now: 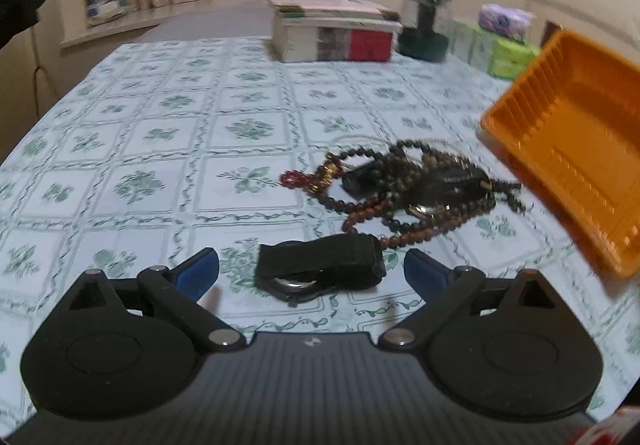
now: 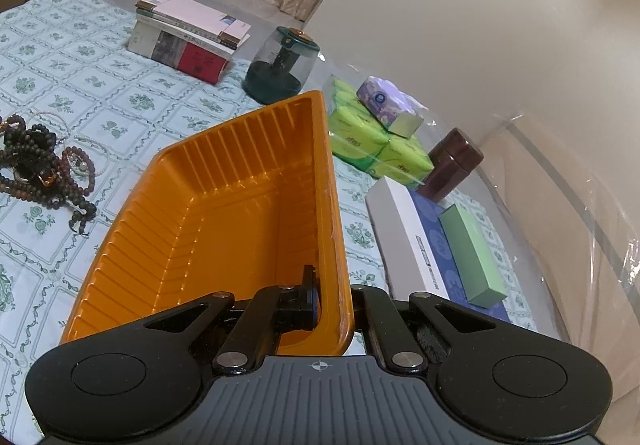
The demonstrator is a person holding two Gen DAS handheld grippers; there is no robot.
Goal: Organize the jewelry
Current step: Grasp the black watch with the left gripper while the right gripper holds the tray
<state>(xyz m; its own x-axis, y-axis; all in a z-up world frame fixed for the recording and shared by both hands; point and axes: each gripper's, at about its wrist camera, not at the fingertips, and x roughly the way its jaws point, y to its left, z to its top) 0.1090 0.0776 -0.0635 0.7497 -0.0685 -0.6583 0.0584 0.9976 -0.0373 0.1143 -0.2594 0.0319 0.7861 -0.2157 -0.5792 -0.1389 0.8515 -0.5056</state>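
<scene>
The left gripper (image 1: 312, 271), jaws spread wide, is nearer the black-strapped watch (image 1: 320, 271) lying crosswise between its fingertips on the tablecloth (image 1: 140, 133); the right gripper (image 2: 334, 305) clamps the tilted orange tray (image 2: 224, 213) at right.

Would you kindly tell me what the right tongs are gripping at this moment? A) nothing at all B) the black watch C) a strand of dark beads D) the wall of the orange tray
D: in the right wrist view the right tongs are shut on the side wall of the orange tray, one finger inside and one outside, while the beads lie on the tablecloth.
</scene>
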